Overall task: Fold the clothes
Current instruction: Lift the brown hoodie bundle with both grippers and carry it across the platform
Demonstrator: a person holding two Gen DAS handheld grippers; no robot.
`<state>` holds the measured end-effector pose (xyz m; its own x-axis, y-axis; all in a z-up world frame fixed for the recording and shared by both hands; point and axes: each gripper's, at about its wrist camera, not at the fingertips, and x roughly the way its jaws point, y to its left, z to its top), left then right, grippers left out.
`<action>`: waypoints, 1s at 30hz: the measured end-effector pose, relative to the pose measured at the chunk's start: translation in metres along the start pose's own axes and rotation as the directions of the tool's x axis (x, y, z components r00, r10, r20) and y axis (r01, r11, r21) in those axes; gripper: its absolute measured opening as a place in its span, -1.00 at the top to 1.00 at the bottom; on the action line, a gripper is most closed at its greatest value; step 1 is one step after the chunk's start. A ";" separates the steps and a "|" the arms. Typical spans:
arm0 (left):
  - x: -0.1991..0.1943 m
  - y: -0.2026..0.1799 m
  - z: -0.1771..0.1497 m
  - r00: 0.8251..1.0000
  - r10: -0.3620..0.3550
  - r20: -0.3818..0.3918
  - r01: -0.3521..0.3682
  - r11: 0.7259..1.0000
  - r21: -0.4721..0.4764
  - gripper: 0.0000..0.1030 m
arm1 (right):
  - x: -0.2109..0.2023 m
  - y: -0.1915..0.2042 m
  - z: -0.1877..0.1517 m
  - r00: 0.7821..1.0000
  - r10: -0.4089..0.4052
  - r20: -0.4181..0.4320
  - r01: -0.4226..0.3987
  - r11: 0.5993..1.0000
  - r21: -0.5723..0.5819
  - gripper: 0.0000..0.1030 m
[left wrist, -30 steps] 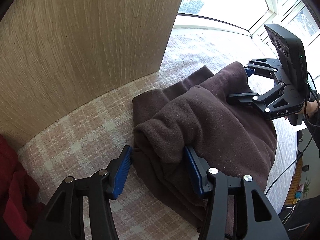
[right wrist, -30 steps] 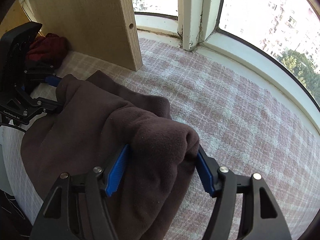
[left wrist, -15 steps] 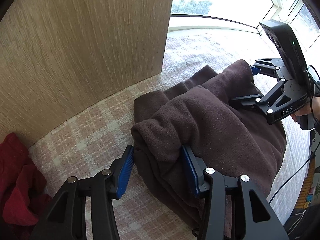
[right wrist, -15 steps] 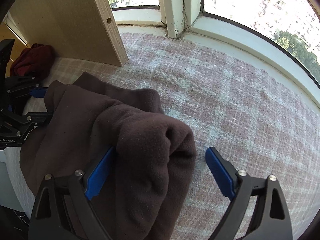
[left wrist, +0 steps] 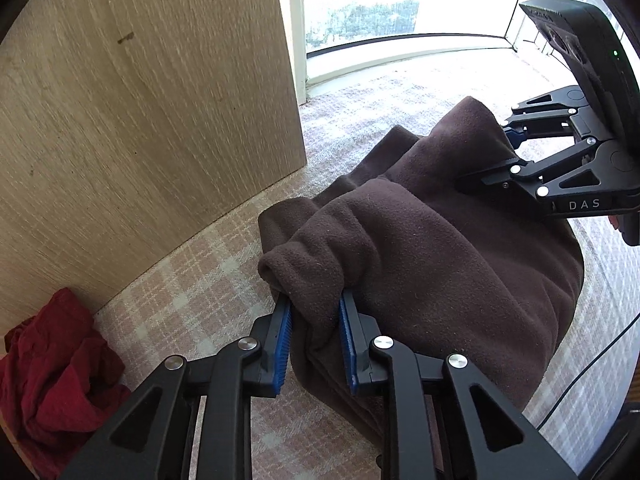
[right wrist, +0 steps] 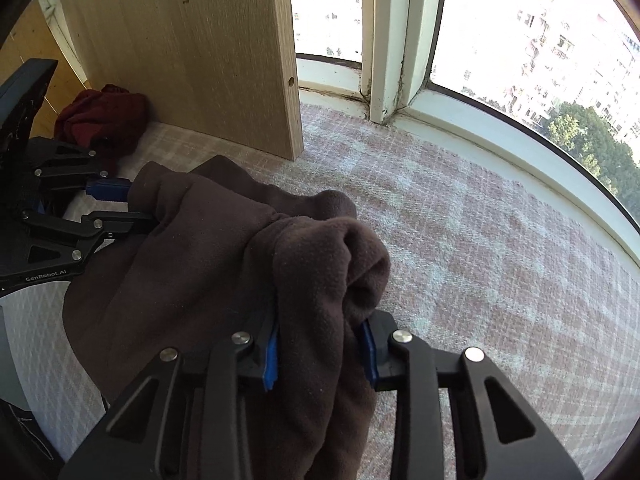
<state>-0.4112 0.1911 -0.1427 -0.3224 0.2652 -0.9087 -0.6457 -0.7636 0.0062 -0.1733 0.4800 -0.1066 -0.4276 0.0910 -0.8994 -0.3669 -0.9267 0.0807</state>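
Two grippers are in view: the left gripper (left wrist: 314,344) and the right gripper (right wrist: 322,350), each with two fingers and two blue pads, so four pads in all. Both have their pads pressed into the same cloth. There are two garments: one brown fleece garment (left wrist: 420,248) and one crumpled red garment (left wrist: 52,384). One plaid cover (right wrist: 480,240) lies under them. One wooden panel (left wrist: 140,120) stands upright, with one round hole (right wrist: 291,80) showing in its edge. One black cable (left wrist: 580,380) trails at the side.
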 end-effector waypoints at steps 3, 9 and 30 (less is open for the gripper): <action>-0.012 0.002 -0.009 1.000 0.006 0.015 -0.006 1.000 0.016 0.61 | -0.013 0.005 -0.006 0.999 -0.003 0.042 0.003 1.000 -0.001 0.43; -0.038 0.000 -0.018 0.998 0.004 0.062 -0.005 1.000 0.022 0.62 | -0.046 0.019 -0.015 0.989 -0.011 0.146 0.013 1.000 -0.014 0.44; -0.057 0.010 -0.022 0.996 -0.072 0.061 0.071 0.997 0.008 0.63 | -0.096 0.013 -0.049 0.963 0.059 0.262 -0.083 0.993 0.081 0.49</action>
<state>-0.3839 0.1556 -0.0997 -0.3171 0.3547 -0.8796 -0.6727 -0.7379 -0.0550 -0.0966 0.4417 -0.0403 -0.6499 0.1283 -0.7491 -0.3961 -0.8984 0.1898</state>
